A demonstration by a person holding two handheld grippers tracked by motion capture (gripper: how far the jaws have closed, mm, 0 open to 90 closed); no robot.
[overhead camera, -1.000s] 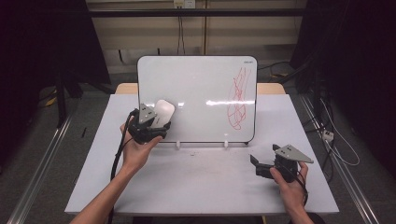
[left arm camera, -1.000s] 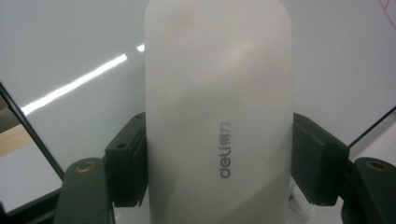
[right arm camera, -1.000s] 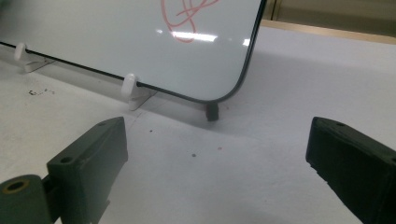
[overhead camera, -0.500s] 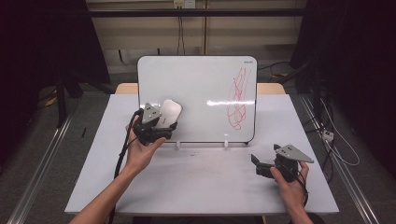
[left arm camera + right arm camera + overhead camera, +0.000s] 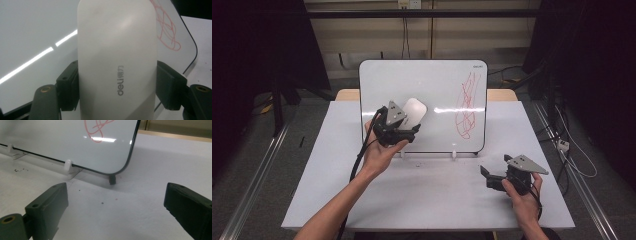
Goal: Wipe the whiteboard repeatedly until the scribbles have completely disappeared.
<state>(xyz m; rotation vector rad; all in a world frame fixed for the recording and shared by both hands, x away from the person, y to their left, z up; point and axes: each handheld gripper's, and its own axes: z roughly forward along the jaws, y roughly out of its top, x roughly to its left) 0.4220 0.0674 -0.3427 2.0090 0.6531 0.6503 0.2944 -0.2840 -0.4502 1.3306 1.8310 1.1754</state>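
So the left hand-held gripper [image 5: 404, 131] has its jaws clamped on the long sides of the white eraser [image 5: 116, 60], held up in front of the whiteboard [image 5: 422, 80], left of the red scribble [image 5: 468, 105]. That eraser looks like light, smooth hard plastic, so probably a bit slippery; gripping across the narrow middle seems the safest bet. The right hand-held gripper [image 5: 115, 210] sits wide open with nothing in it, low over the surface [image 5: 432, 195].
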